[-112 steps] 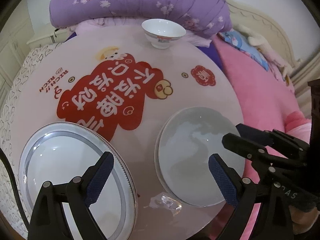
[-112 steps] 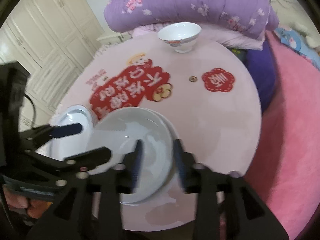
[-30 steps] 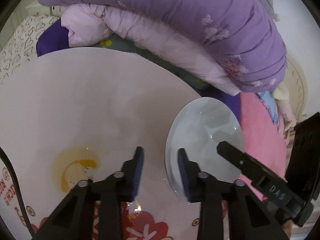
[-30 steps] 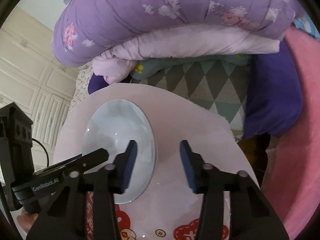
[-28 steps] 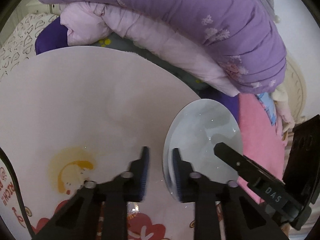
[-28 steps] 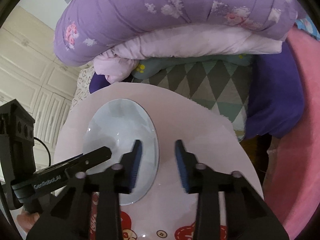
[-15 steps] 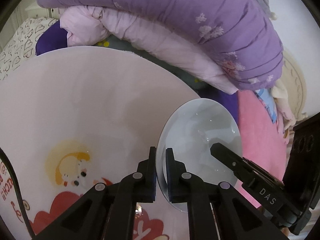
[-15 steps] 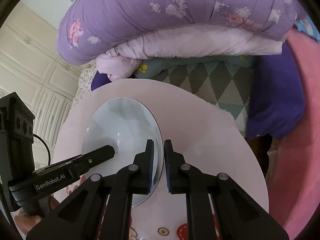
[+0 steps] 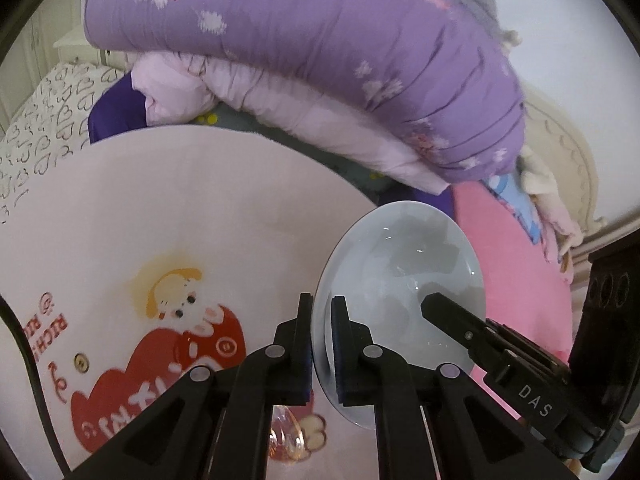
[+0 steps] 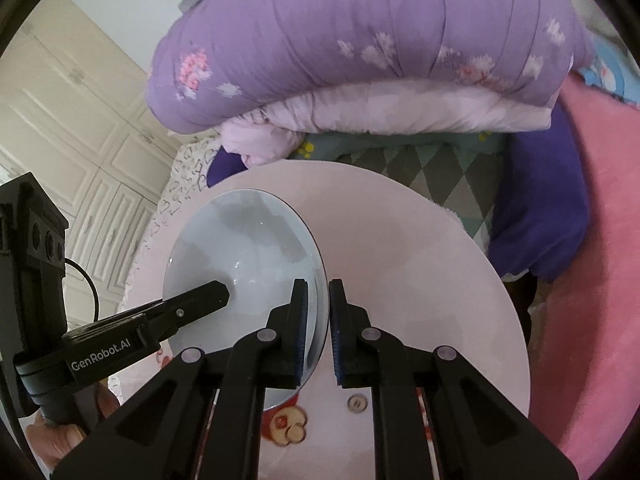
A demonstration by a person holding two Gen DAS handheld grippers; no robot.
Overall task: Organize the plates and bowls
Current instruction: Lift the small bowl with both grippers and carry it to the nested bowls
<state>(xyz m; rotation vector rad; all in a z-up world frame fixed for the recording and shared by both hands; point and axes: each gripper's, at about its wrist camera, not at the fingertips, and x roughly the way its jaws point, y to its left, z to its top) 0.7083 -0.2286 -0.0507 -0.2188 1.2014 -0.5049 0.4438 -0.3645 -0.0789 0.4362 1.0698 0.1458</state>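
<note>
Two grips | left hand-held gripper [image 9: 322,344] and right hand-held gripper [image 10: 318,330] clamp opposite rims of pale-blue glazed plate [image 9: 404,280] above round pink counter [image 9: 192,208] | step: carrying | next: level set-down.

One pale blue plate [image 9: 404,264] is in view. Two black tongs appear: the left tongs [image 9: 322,344] and the right tongs [image 10: 318,332], with two fingers each. There is one round pink tabletop [image 9: 180,208] bearing one red cartoon print [image 9: 160,364]. Behind it lie one purple floral quilt [image 10: 360,36], one pale pink quilt [image 10: 400,108] and one pink blanket [image 10: 600,240].
</note>
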